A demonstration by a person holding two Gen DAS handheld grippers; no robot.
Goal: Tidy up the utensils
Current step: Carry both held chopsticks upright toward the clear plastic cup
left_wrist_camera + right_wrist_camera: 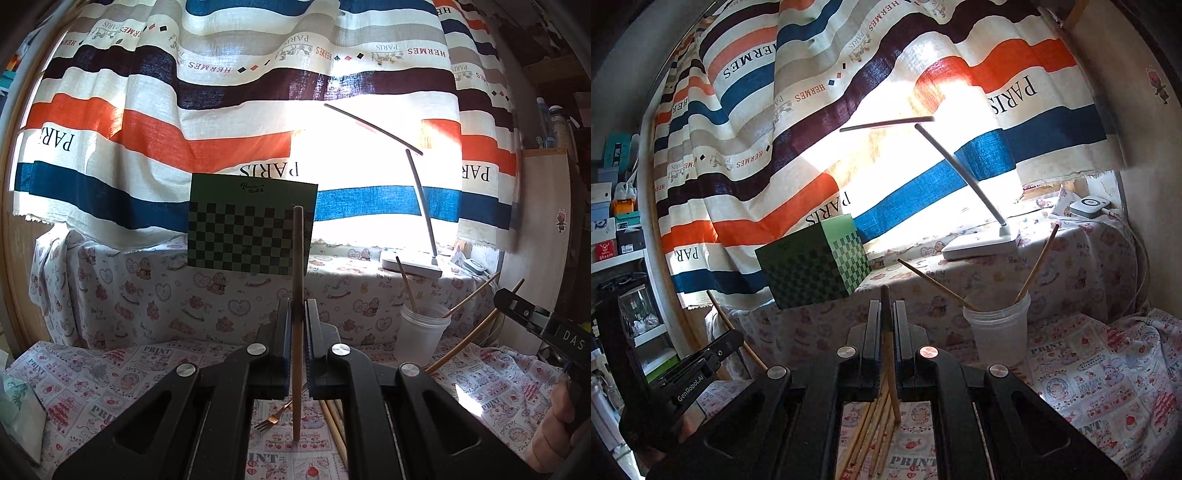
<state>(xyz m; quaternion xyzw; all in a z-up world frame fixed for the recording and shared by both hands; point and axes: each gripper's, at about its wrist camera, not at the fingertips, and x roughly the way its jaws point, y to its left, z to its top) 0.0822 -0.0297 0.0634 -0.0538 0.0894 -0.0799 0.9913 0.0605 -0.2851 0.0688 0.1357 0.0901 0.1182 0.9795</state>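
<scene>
Printed tablecloth [110, 373]: cup [421, 332], fork [271, 419], chopsticks [866, 439].

Clear cup [421, 328] near back ledge, two chopsticks [1036, 264] splayed outward over rim, narrowing way in from above. Lamp [979, 243] on ledge behind cup, arm slanting overhead. Checkered box [812, 262] left of cup, well apart. Printed tablecloth [1108, 384] right of cup bare, open.

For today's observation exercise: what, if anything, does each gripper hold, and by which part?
Left gripper: one chopstick, clamped mid-length, upright. Right gripper: another chopstick, gripped near its top.
</scene>
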